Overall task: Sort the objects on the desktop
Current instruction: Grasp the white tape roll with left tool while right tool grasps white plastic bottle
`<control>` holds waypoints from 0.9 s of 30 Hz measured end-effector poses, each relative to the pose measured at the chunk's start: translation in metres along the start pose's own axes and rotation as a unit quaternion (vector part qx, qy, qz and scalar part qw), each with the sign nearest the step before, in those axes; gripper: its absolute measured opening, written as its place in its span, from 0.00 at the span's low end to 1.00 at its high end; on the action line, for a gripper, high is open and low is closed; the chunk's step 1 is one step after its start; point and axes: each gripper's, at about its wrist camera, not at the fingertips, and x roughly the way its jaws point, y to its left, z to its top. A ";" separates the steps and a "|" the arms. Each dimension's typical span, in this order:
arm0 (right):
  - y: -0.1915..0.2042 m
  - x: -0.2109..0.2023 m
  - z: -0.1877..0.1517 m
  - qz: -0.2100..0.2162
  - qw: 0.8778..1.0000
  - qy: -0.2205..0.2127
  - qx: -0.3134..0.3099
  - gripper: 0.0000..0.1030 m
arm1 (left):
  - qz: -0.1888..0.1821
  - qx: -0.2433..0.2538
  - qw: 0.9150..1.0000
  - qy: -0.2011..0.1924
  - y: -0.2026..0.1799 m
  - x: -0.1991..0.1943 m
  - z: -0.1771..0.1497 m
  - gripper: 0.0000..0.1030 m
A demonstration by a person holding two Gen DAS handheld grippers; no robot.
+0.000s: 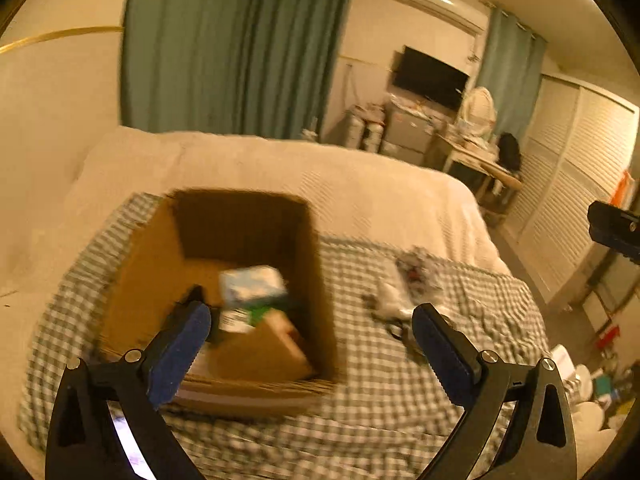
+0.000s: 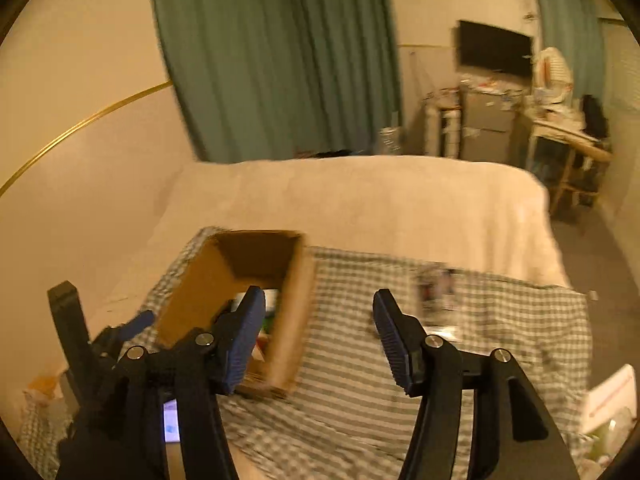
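An open cardboard box (image 1: 240, 280) sits on a green-and-white checked cloth (image 1: 380, 400) spread over the near part of a bed (image 1: 320, 184). Inside it lie several small things — a pale blue-white packet (image 1: 253, 285) on top, a green-and-white item (image 1: 248, 317) under it, and a tilted brown carton (image 1: 266, 346) against the near wall. To the right of the box, apart from it on the cloth, is a loose cluster of small objects (image 1: 404, 288), too blurred to name, with a dark-patterned packet at its far end.

The left gripper (image 1: 312, 320) hangs above the near right corner of the box with its jaws spread wide and nothing between the blue pads; one finger (image 1: 188, 340) overlaps the box opening, the other (image 1: 440, 344) lies over the cloth near the cluster. The right gripper (image 2: 318, 320) stands about half open and empty, the box's right wall seen just past its left finger (image 2: 244, 336); the cluster (image 2: 436, 292) lies beyond its right finger.

Further out, a cream blanket covers the far half of the bed, green curtains (image 1: 236, 48) hang behind it, and a dark screen (image 1: 430, 76) hangs above cluttered furniture on the right. White items crowd the floor beside the bed.
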 end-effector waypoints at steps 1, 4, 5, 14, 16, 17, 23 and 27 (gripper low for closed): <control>-0.013 -0.006 -0.004 -0.011 1.000 -0.001 0.006 0.55 | -0.003 0.001 1.000 0.005 -0.008 0.003 -0.001 1.00; -0.062 -0.006 -0.017 -0.041 0.999 0.002 0.033 0.55 | -0.014 0.016 1.000 0.019 -0.044 0.025 -0.012 1.00; -0.077 -0.001 -0.022 -0.047 0.998 0.003 0.041 0.55 | -0.017 0.019 0.999 0.022 -0.055 0.035 -0.016 1.00; -0.177 0.089 -0.072 -0.066 0.992 0.080 0.074 0.55 | -0.070 0.057 0.994 0.055 -0.138 0.143 -0.068 1.00; -0.194 0.109 -0.086 -0.068 0.991 0.096 0.058 0.54 | -0.075 0.070 0.993 0.050 -0.151 0.160 -0.079 1.00; -0.200 0.119 -0.091 -0.067 0.991 0.103 0.051 0.50 | -0.080 0.075 0.993 0.048 -0.157 0.169 -0.084 1.00; -0.238 0.169 -0.122 -0.050 0.991 0.124 0.026 0.45 | -0.060 0.112 0.990 0.055 -0.189 0.219 -0.105 1.00; -0.253 0.177 -0.131 -0.037 0.990 0.126 0.045 0.45 | -0.059 0.123 0.990 0.047 -0.200 0.233 -0.100 1.00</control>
